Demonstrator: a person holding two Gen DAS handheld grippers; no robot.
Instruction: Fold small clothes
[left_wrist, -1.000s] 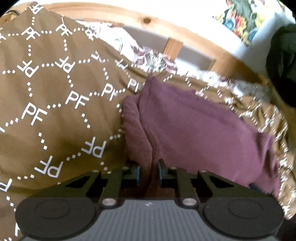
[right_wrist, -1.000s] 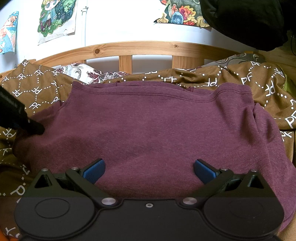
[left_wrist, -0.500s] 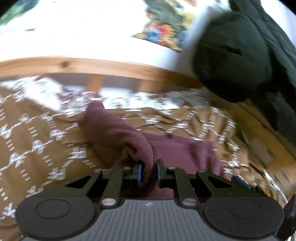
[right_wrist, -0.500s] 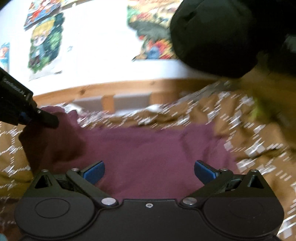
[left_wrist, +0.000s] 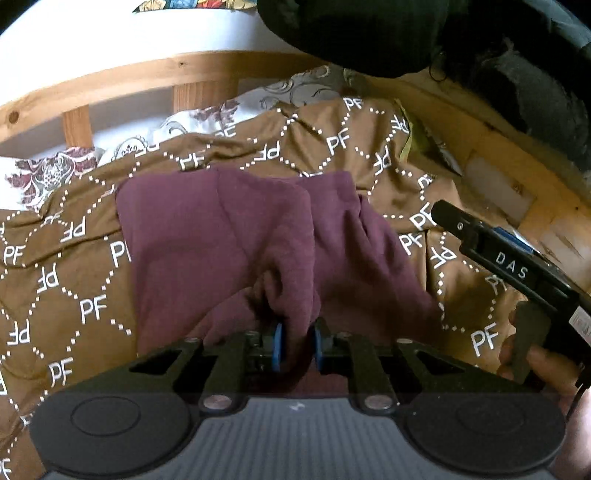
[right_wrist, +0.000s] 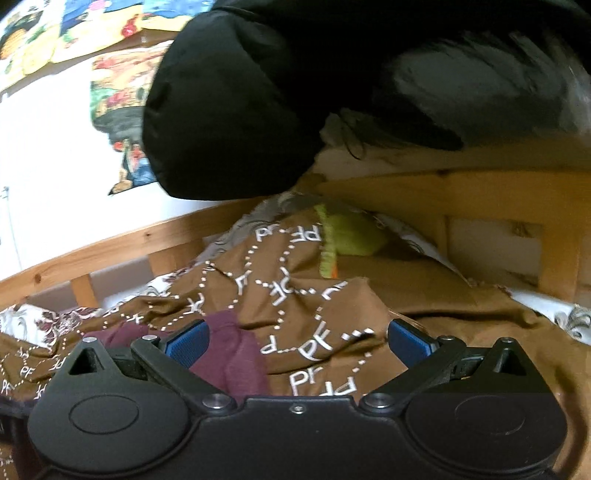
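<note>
A maroon sweatshirt lies on a brown bedspread printed with white PF letters. Its left part is folded over towards the right. My left gripper is shut on a fold of the maroon cloth and holds it over the garment. My right gripper is open and empty, raised at the garment's right side; it shows in the left wrist view as a black body held in a hand. In the right wrist view only a corner of the sweatshirt shows behind the left finger.
A wooden bed rail runs along the back, with a white patterned pillow under it. A black jacket hangs over the right corner. A green cloth lies on the bedspread. Posters hang on the wall.
My left gripper has carried the garment's left edge up and over to the right, folding it onto the body. My right gripper has lifted and swung right, away from the garment.
</note>
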